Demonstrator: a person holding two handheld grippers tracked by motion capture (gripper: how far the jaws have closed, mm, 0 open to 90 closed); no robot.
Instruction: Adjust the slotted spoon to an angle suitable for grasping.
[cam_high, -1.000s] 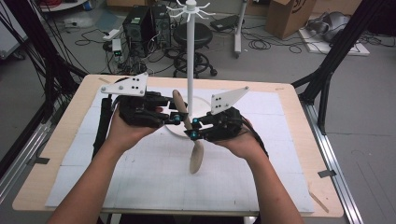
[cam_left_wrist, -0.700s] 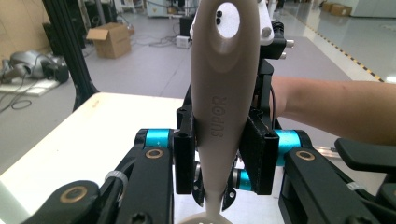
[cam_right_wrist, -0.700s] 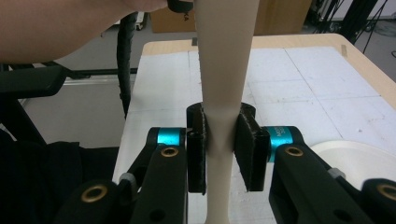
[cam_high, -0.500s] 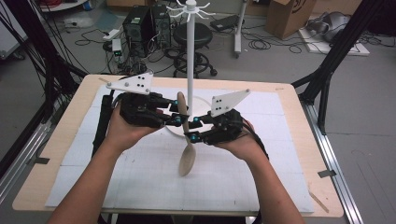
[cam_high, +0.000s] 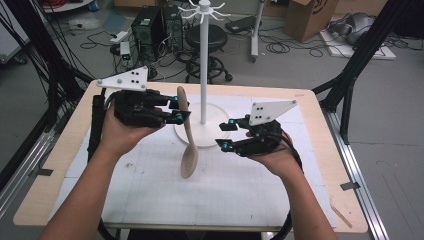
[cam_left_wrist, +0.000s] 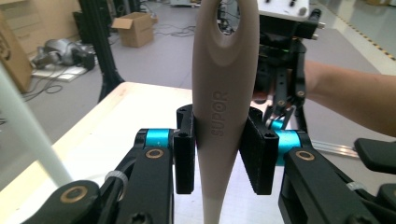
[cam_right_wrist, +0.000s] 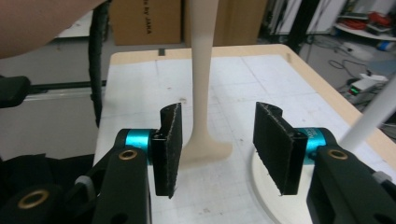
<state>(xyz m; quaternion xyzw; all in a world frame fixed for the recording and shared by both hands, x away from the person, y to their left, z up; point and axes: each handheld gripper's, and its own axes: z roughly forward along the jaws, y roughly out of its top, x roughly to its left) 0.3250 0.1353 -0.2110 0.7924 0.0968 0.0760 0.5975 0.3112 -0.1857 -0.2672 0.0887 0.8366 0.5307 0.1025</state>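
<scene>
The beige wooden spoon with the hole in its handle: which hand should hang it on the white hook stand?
Left, probably. The left gripper is shut on the beige wooden spoon, next to the white hook stand. The right gripper is open and apart from the spoon.

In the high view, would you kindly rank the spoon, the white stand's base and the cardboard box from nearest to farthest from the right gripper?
1. Stand's base: just left of the right gripper.
2. Spoon: farther left, held by the left gripper.
3. Cardboard box: floor, beyond the table.
</scene>
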